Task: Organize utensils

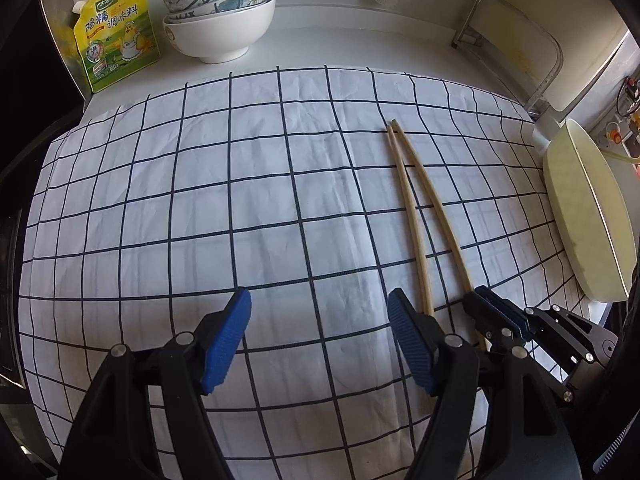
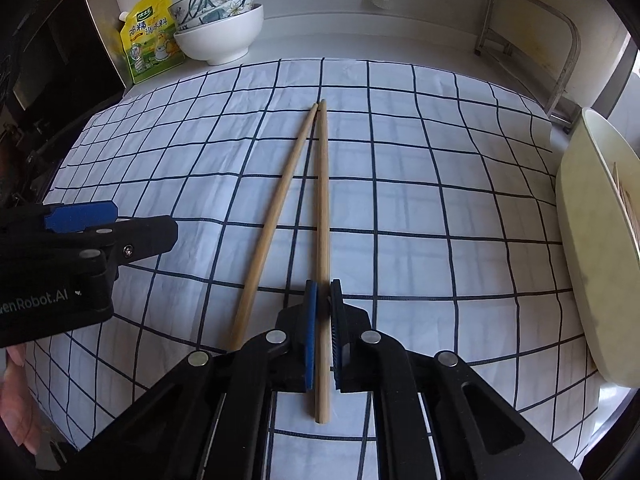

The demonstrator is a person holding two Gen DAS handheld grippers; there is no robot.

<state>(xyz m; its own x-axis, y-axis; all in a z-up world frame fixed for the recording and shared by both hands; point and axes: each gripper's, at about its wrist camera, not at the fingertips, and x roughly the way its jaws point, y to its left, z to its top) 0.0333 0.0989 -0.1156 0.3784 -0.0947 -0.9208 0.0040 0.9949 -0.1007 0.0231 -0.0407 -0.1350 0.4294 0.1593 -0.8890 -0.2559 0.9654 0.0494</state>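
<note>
Open cloth at centre, clutter at the edges

The checked cloth (image 1: 240, 200) lies bare left of the 2 chopsticks (image 2: 320, 200), giving wide passage. Stacked bowls (image 1: 220, 20) and a yellow pouch (image 1: 116, 32) block the far left corner, a metal rack (image 1: 516, 40) the far right, a pale dish (image 1: 588, 216) the right edge.

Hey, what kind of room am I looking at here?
Most likely a home kitchen counter: stacked bowls, a yellow seasoning pouch and wooden chopsticks on a checked cloth.
</note>
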